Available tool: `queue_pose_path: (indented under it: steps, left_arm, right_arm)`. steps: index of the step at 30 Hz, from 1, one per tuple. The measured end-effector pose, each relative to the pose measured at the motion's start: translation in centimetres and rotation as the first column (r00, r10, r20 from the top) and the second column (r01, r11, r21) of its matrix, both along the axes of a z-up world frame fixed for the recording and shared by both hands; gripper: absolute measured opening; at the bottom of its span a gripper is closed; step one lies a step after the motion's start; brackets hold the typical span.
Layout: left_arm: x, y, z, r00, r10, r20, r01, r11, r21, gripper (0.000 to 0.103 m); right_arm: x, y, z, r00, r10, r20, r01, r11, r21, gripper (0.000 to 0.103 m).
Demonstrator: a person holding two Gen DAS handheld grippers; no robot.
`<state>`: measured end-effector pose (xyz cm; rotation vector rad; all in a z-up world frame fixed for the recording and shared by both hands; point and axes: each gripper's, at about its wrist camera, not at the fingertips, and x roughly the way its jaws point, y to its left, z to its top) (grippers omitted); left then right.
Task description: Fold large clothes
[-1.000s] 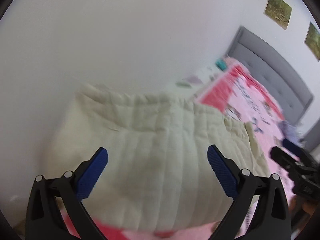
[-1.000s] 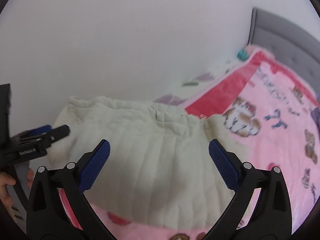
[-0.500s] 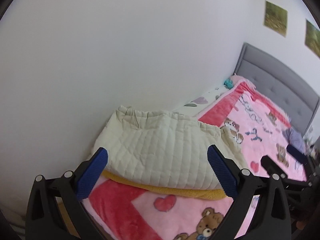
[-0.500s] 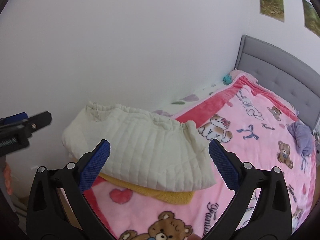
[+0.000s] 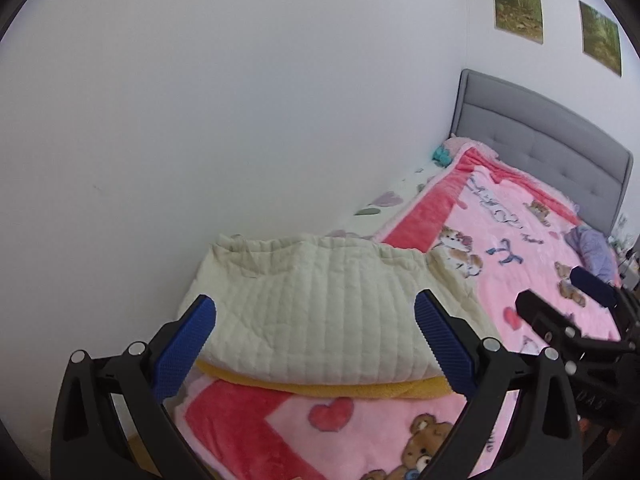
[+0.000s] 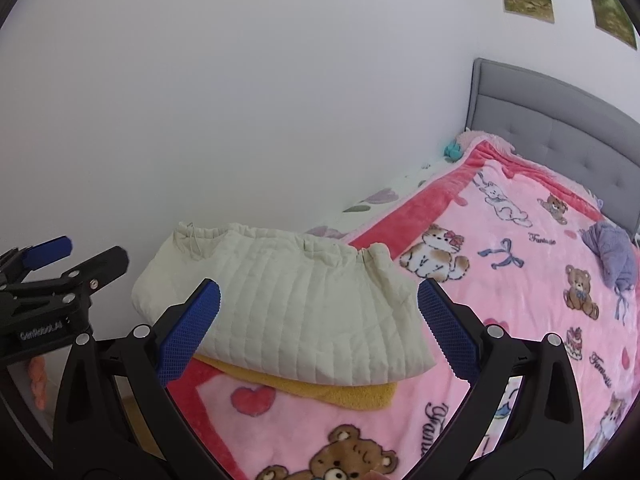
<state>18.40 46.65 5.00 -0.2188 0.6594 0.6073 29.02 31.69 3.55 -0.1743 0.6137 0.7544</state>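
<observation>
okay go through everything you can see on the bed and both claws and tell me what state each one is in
Left claw: open, empty, off the cloth.
Right claw: open, empty, off the cloth.
Cream quilted garment: folded, lying on the yellow one.
Yellow garment: flat underneath, only its edge showing.
Pink blanket: spread over the bed.
Purple cloth: bunched up, unfolded, near the headboard.

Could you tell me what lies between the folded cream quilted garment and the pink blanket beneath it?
A folded yellow fleece layer sits between the cream quilted garment and the pink blanket, clearest in the right wrist view.
</observation>
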Motion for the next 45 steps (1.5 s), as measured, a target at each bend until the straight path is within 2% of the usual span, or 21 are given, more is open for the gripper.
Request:
queue_pose_path:
  steps: [6, 11, 14, 18, 26, 30, 34, 40, 45]
  left_arm:
    - [0.2, -0.2, -1.9, 1.0, -0.014, 0.003, 0.014, 1.0, -0.008, 0.098]
    - [-0.3, -0.4, -3.8, 1.0, -0.002, -0.016, 0.001, 0.998, -0.061, 0.098]
    - [-0.8, -0.7, -3.9, 1.0, -0.002, 0.013, 0.003, 0.999, -0.054, 0.098]
    - [-0.4, -1.0, -3.8, 1.0, -0.027, 0.003, 0.027, 0.999, -0.044, 0.098]
    - [-0.2, -0.6, -3.5, 0.999, -0.028, 0.028, 0.031, 0.994, -0.1, 0.098]
    - [-0.3, -0.7, -3.3, 1.0, -0.012, 0.024, 0.013, 0.998, -0.062, 0.098]
    - [-0.3, -0.7, -3.2, 1.0, -0.011, 0.025, 0.013, 0.998, -0.067, 0.098]
    - [-0.3, -1.1, -3.0, 1.0, -0.004, 0.012, 0.004, 1.0, -0.005, 0.098]
    - [-0.2, -1.0, -2.9, 1.0, -0.006, 0.014, 0.006, 1.0, -0.008, 0.098]
  right_arm:
    - [-0.4, 0.0, -0.6, 1.0, -0.004, 0.018, 0.005, 1.0, -0.022, 0.095]
    - [-0.8, 0.0, -1.7, 1.0, -0.013, -0.013, 0.013, 0.999, -0.042, 0.095]
    - [-0.9, 0.0, -1.9, 1.0, -0.012, -0.019, 0.011, 0.999, -0.043, 0.095]
    - [-1.0, 0.0, -1.7, 1.0, -0.017, -0.006, 0.016, 0.999, -0.044, 0.095]
    - [-0.8, -0.2, -1.3, 1.0, -0.021, -0.004, 0.021, 1.0, -0.022, 0.095]
    - [-0.8, -0.2, -1.3, 1.0, -0.023, -0.001, 0.023, 1.0, -0.02, 0.095]
    - [-0.8, -0.2, -1.3, 1.0, -0.024, -0.002, 0.024, 1.0, -0.016, 0.095]
    - [-0.9, -0.3, -1.3, 1.0, -0.024, -0.003, 0.024, 1.0, -0.01, 0.095]
    - [-0.8, -0.3, -1.2, 1.0, -0.028, 0.001, 0.028, 1.0, -0.005, 0.095]
